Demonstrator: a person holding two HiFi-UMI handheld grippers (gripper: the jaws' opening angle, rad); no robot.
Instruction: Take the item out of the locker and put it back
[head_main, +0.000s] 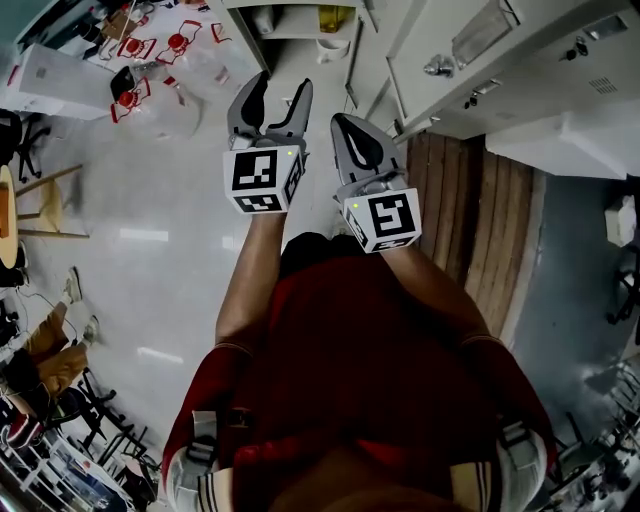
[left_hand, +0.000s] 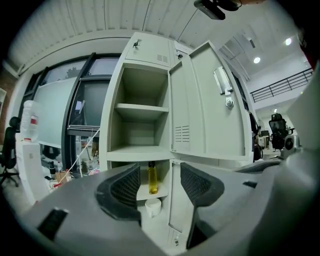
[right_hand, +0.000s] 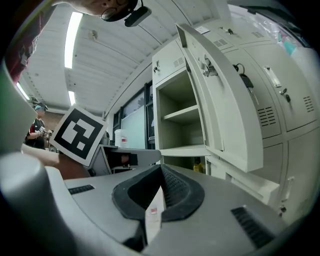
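Observation:
The open locker stands ahead with its door swung out to the right. On a lower shelf stands a yellow bottle, with a white cup below it. The head view shows the same bottle and cup at the top edge. My left gripper is open and empty, with the bottle showing far off between its jaws. It hangs in mid-air, short of the locker. Beside it, my right gripper is shut with nothing in it.
Large water jugs with red handles and a white box stand on the floor at the left. A wooden panel lies at the foot of the neighbouring lockers. Chairs and shoes crowd the left edge.

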